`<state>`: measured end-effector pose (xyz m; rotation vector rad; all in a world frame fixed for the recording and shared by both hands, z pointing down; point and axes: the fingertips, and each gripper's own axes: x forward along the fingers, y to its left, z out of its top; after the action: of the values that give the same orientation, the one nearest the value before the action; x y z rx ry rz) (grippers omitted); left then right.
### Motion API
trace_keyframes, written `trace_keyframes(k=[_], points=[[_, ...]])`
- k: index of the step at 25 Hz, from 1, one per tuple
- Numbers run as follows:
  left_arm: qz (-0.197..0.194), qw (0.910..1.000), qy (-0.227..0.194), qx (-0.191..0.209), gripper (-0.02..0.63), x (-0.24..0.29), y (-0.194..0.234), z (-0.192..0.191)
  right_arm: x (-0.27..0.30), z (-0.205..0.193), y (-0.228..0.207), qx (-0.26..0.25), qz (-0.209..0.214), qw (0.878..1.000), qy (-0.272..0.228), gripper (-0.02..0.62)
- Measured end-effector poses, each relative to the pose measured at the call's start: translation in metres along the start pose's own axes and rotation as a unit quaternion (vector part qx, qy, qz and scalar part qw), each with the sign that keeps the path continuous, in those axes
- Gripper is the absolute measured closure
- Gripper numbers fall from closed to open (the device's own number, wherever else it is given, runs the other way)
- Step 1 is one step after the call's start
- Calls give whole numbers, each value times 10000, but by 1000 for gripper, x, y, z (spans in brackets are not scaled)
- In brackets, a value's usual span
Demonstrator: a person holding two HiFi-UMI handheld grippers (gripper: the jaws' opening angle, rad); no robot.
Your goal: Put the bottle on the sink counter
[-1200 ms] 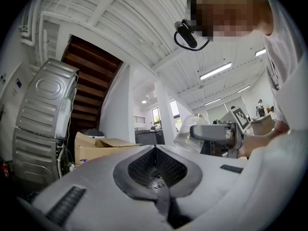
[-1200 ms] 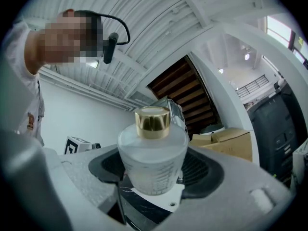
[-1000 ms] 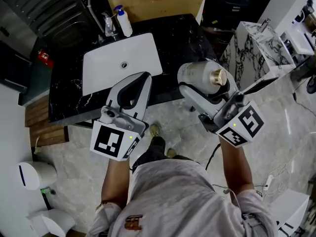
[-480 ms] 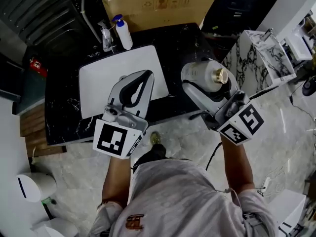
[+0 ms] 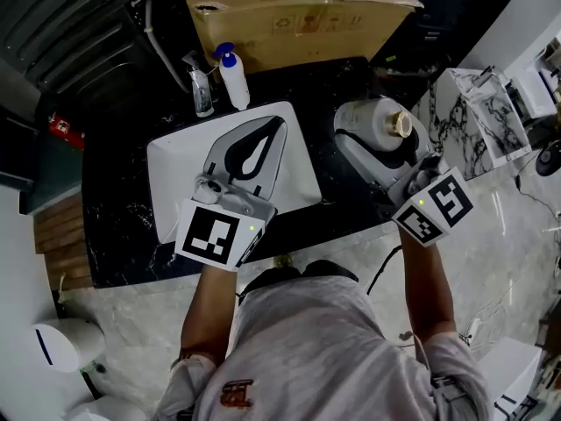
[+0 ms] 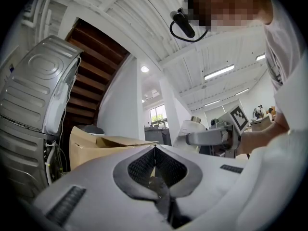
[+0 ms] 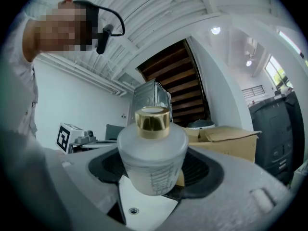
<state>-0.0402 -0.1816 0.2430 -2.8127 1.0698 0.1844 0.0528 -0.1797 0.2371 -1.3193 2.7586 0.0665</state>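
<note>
A frosted white bottle (image 5: 372, 119) with a gold cap is held in my right gripper (image 5: 361, 137), which is shut on it, above the right end of the black marble sink counter (image 5: 329, 82). In the right gripper view the bottle (image 7: 153, 153) stands upright between the dark pads, with the white basin (image 7: 144, 203) and its drain below. My left gripper (image 5: 279, 121) is shut on nothing and hangs over the white sink basin (image 5: 175, 178). In the left gripper view its jaws (image 6: 155, 148) meet at the tip, and the bottle (image 6: 192, 129) shows beyond them.
A faucet (image 5: 200, 88) and a blue-topped pump bottle (image 5: 233, 79) stand at the basin's back edge. A cardboard box (image 5: 289, 16) lies behind the counter. A marble-topped white cabinet (image 5: 478, 103) is at the right, a washing machine (image 6: 38, 95) at the left, and a white bin (image 5: 53, 349) on the floor.
Both grippers have moved forward over the counter. The left one now hangs over the basin, and the right one carries the bottle above the counter's right end.
</note>
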Motion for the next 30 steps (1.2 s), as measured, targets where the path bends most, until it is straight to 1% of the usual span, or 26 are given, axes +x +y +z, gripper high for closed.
trace_keyframes(k=[6, 11, 16, 20, 25, 30], points=[[29, 9999, 134, -100, 604, 19, 21, -17, 34, -21, -20, -81, 55, 9994, 318, 264], [241, 9993, 254, -136, 604, 35, 36, -34, 56, -44, -41, 12, 178, 9982, 576, 264], [476, 9981, 383, -122, 604, 50, 45, -58, 74, -81, -67, 23, 284, 9953, 922, 264], [537, 9974, 469, -68, 604, 65, 47, -80, 88, -115, -85, 85, 329, 9910, 1296, 264], [543, 9971, 531, -65, 604, 78, 52, -101, 107, -158, -97, 143, 370, 9834, 1769, 264], [584, 9961, 647, -158, 604, 85, 61, -121, 123, -193, -108, 204, 360, 9750, 2183, 264]])
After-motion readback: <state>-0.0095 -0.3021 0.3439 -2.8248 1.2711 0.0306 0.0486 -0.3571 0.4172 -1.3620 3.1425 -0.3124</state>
